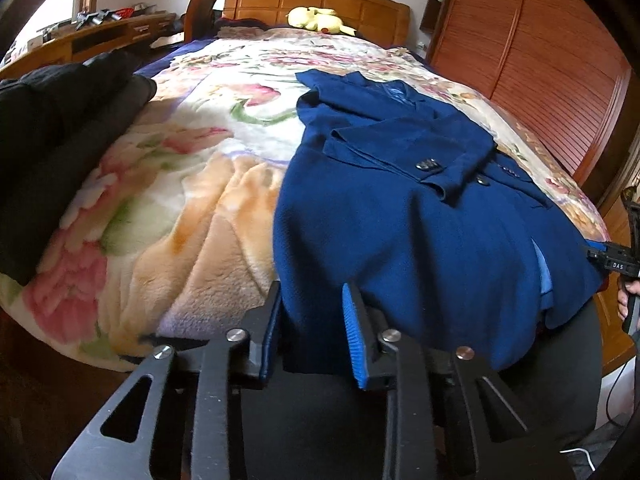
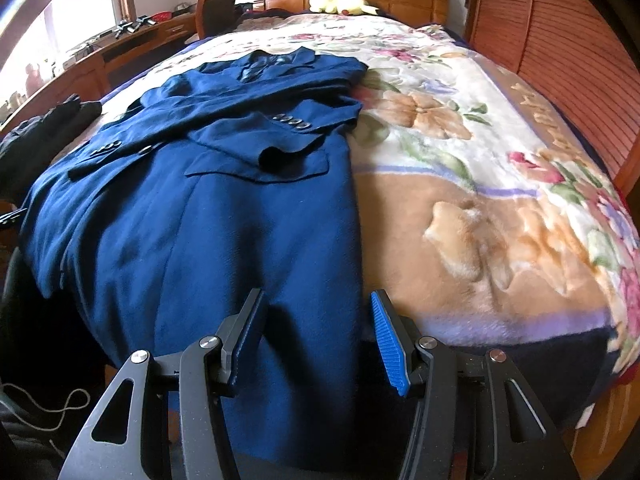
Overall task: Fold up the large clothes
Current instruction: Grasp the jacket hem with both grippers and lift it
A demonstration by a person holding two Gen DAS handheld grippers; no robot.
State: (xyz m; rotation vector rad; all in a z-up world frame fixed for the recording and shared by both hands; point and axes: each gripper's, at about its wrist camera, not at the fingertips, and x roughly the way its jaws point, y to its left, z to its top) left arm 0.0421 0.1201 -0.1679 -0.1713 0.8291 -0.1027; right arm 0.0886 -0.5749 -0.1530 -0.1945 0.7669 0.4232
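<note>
A long dark blue coat (image 1: pixel 400 208) lies on the floral blanket (image 1: pixel 192 184), collar toward the headboard, both sleeves folded across its front, hem hanging over the foot of the bed. My left gripper (image 1: pixel 314 296) is open, its jaws set either side of the hem's left corner. In the right wrist view the coat (image 2: pixel 192 216) fills the left half. My right gripper (image 2: pixel 318 304) is open with the hem's right edge between its jaws. The right gripper also shows at the left wrist view's right edge (image 1: pixel 624 264).
Dark clothes (image 1: pixel 60 120) are piled on the bed's left side. A yellow plush toy (image 1: pixel 320 19) lies by the wooden headboard (image 1: pixel 320 4). A slatted wooden wardrobe (image 2: pixel 560 60) stands right of the bed, a desk (image 2: pixel 132 40) left. Cables (image 2: pixel 48 404) lie on the floor.
</note>
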